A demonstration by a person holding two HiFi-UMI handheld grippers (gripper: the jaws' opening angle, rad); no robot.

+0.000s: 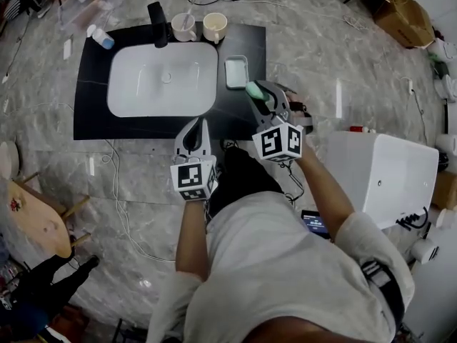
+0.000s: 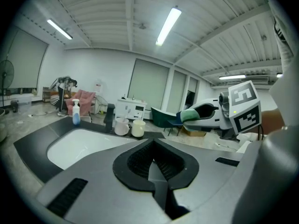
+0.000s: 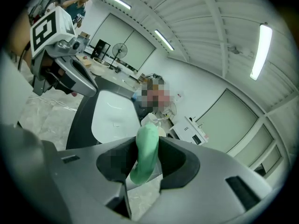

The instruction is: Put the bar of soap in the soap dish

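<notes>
Between the fingers of the right gripper (image 1: 263,96) stands the bar of soap (image 3: 145,153), pale green, held on edge; the jaws are set partly apart and pressed against its two broad faces, and its rounded end sticks out past the fingertips. Just beyond those fingertips and a little to their left lies the soap dish (image 1: 236,73), empty, on the black mat (image 1: 93,84); further left of the dish is the white basin (image 1: 163,79); two cups (image 1: 184,27) stand at the mat's far edge, well past the fingers. The left gripper (image 1: 198,126) hangs to the left of the right one and nearer the person; its jaws are brought together with nothing between them.

Judged stage: carrying the soap to the dish; release not yet made.

Hazards from this position:
(a) slip; a soap bar is smooth and is clamped only across a narrow band, so it may slide out of the pads if the grip loosens or the wrist tilts;
(b) early release; the soap's end looks short of the dish's middle, so opening now would likely drop it on the mat or the rim;
(c) overshoot to the left, sending the bar into the basin;
(d) a hard descent; the protruding end may strike the dish and shove it along the mat.
</notes>
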